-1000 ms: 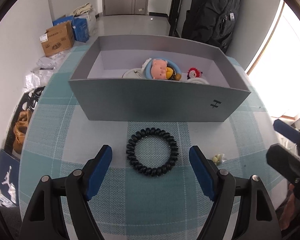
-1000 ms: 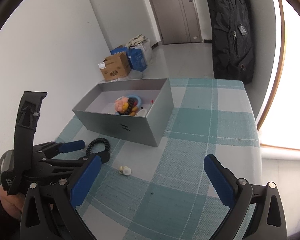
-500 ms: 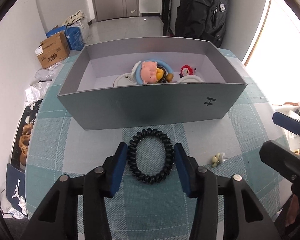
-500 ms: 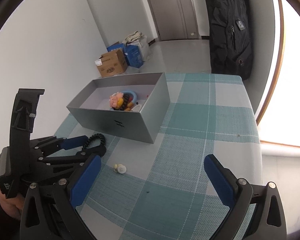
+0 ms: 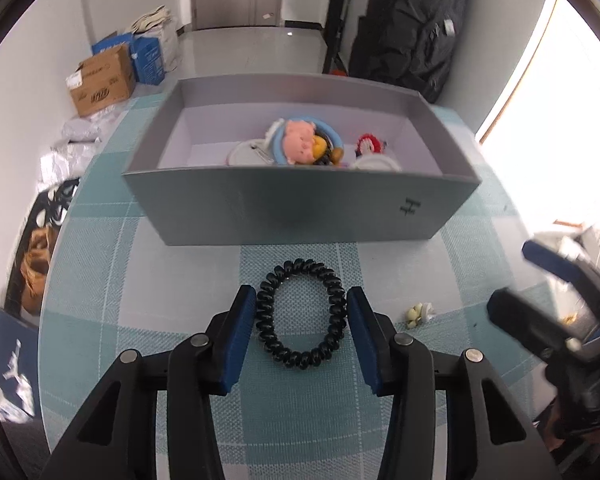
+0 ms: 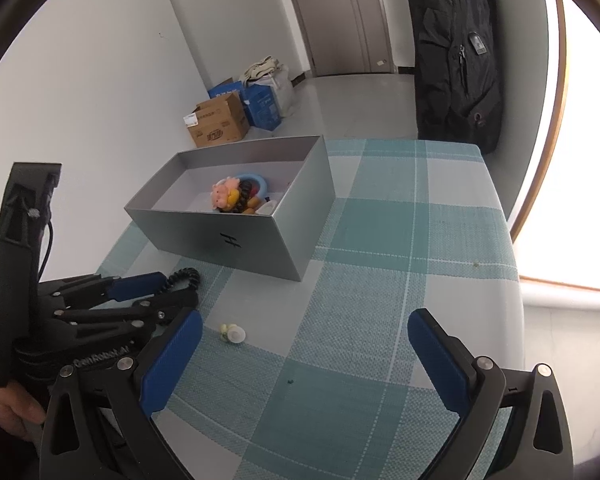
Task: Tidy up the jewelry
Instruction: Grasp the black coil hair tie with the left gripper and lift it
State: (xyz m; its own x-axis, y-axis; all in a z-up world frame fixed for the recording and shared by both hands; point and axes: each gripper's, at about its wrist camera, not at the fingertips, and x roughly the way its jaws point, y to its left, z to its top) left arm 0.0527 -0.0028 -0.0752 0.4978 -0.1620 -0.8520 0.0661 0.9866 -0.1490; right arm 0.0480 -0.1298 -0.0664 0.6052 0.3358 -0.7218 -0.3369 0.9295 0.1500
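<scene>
A black coil hair tie [image 5: 266,312] lies on the checked tablecloth in front of a grey box [image 5: 300,208]. My left gripper [image 5: 302,320] has closed on it, and its blue pads press both sides of the ring. The hair tie also shows in the right wrist view [image 6: 184,278], between the left gripper's fingers [image 6: 140,284]. My right gripper [image 6: 300,360] is open and empty above the table. A small pale earring [image 5: 419,314] lies right of the hair tie; it also shows in the right wrist view [image 6: 233,333].
The grey box [image 6: 260,240] holds a pink pig toy [image 5: 298,142], a blue ring and other trinkets. The round table's edge [image 6: 516,280] lies to the right. A black coat [image 6: 456,52] hangs beyond the table. Cardboard boxes [image 5: 102,80] stand on the floor.
My left gripper's fingers have closed from wide open onto the sides of the hair tie, squeezing it into an oval. The right gripper has stayed open and shifted a little.
</scene>
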